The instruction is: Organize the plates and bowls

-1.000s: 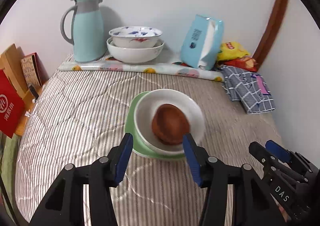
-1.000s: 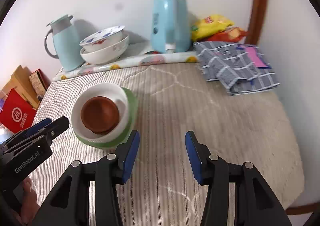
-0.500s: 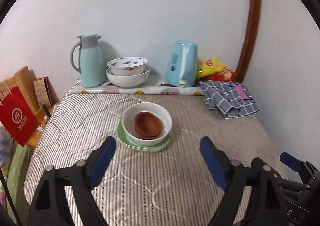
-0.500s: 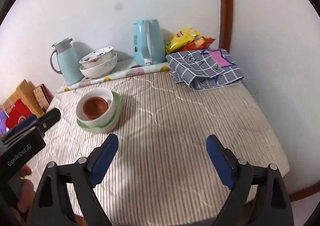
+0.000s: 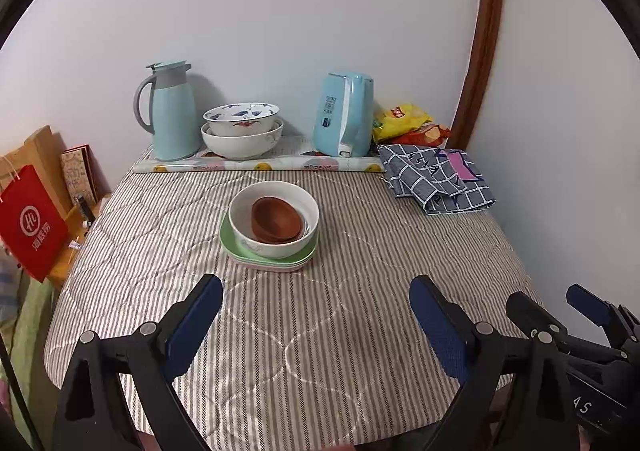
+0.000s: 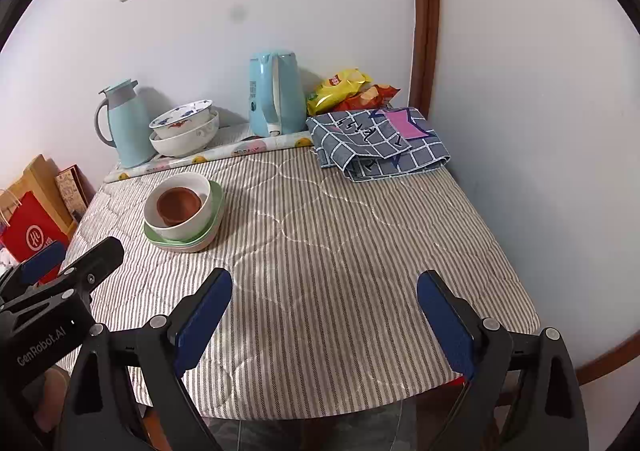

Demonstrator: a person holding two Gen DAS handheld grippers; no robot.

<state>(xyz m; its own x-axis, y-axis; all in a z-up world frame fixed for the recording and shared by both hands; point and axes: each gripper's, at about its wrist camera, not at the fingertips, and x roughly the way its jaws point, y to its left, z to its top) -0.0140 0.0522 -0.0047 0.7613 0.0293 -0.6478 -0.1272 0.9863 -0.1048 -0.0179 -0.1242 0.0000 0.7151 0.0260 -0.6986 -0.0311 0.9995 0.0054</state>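
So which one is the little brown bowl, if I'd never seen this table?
Start at the striped tablecloth and find the lone stack near its middle, in front of the blue jug. A green plate carries a white bowl; the brown bowl nests inside, the only dark, unglazed-looking dish there.

Small brown bowl [image 5: 277, 220] nested, slightly tilted, inside white bowl [image 5: 280, 245], upright on green plate [image 5: 229, 239] stacked on a pale plate [image 5: 276, 268]; centre of left view, left of centre in right view. Two patterned bowls [image 5: 241, 131] nested, upper centre, by wall.
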